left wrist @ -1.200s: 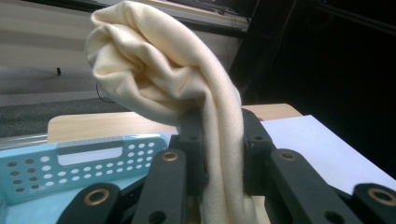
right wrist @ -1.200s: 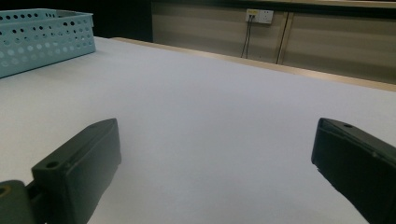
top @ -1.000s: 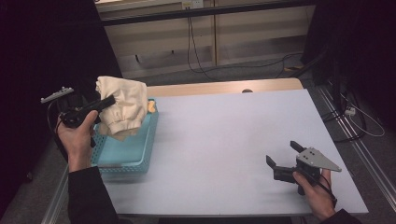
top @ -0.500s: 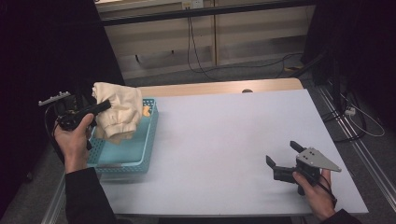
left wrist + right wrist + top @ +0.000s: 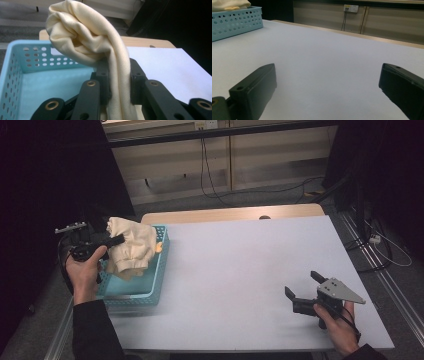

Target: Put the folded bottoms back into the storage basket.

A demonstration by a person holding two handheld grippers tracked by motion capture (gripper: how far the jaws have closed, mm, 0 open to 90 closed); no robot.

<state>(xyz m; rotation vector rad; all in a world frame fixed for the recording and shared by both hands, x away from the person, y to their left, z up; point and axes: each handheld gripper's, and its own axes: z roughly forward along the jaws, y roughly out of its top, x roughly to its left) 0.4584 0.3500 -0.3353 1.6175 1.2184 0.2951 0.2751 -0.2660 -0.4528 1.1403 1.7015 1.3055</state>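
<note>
At the left edge of the table (image 5: pixel 240 270) stands a light blue basket (image 5: pixel 161 265) with perforated walls. The left gripper (image 5: pixel 112 241) holds a cream cloth (image 5: pixel 129 249) over this basket. In the left gripper view the jaws are pressed together on a narrow fold of the cloth (image 5: pixel 100 47), and the rest of it rises above the pads as a loose rolled bundle. In the high view the bundle hangs partly inside the basket and partly above its rim, and a small yellow-orange piece (image 5: pixel 158 248) shows beside it, just inside the right wall; what it is cannot be told.

The cloth looks soft and light, probably a knitted fabric. It has no stiffness, so it will sag and unroll when it is lifted, and it cannot break. It is not slippery, but a thin fold can slide out of the pads if only one layer is taken. The safer place to take hold is a thick gathered part, where several layers lie together, as the jaws do now.

The middle of the table is bare. Near the right front corner the right gripper (image 5: pixel 305 287) rests low on the table in the person's hand. Its jaws are spread wide with nothing between them, and they point toward the basket.
</note>
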